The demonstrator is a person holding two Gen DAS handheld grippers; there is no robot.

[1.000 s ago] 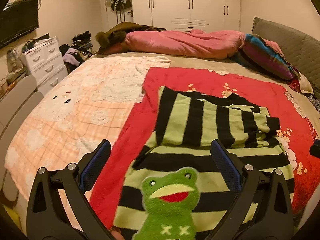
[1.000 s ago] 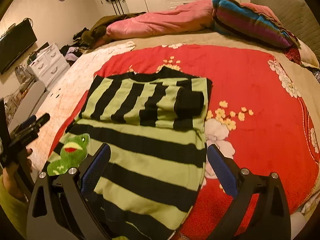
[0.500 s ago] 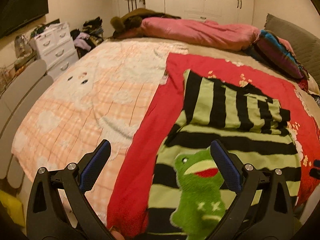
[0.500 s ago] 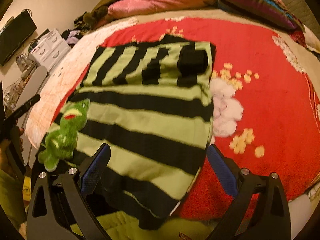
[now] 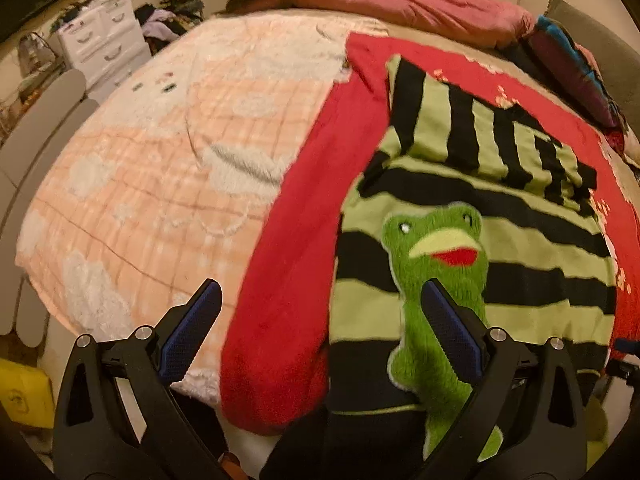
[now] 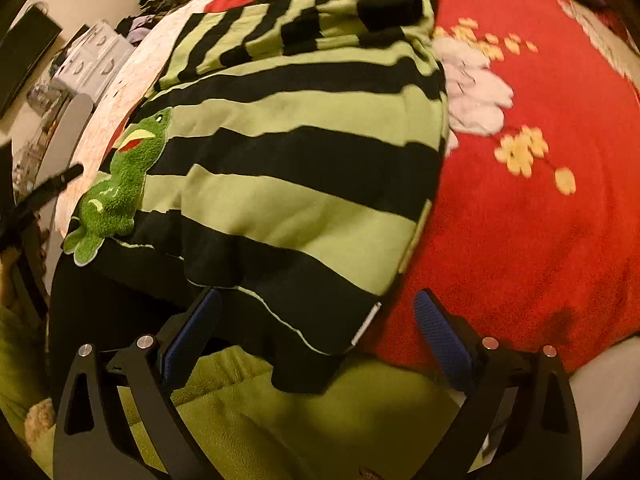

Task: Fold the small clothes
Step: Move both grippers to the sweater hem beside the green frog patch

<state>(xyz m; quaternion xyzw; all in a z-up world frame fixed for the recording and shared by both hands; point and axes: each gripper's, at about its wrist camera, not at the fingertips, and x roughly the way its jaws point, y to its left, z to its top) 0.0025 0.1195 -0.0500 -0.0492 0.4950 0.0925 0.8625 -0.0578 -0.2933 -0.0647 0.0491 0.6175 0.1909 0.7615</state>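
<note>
A green-and-black striped sweater [image 5: 516, 248] [image 6: 304, 160] with a plush frog patch [image 5: 436, 280] [image 6: 120, 188] lies on a red floral blanket [image 5: 296, 248] [image 6: 532, 208], sleeves folded across its top. Its black hem hangs over the bed's near edge. My left gripper [image 5: 320, 320] is open and empty, low at the hem's left corner, its right finger in front of the frog. My right gripper [image 6: 316, 324] is open and empty, with the hem's right corner [image 6: 328, 340] between its fingers. The left gripper's tip [image 6: 60, 180] shows at the left of the right wrist view.
A peach plaid blanket [image 5: 152, 184] covers the bed's left half. A pink duvet [image 5: 400, 4] and striped pillows [image 5: 576, 68] lie at the far end. White drawers [image 5: 104, 48] stand at the left. A green fleece garment [image 6: 320, 420] is below the right gripper.
Both grippers have dropped and moved closer to the near edge of the bed, toward the sweater's hem. The left one also shifted left. Both stayed open.
</note>
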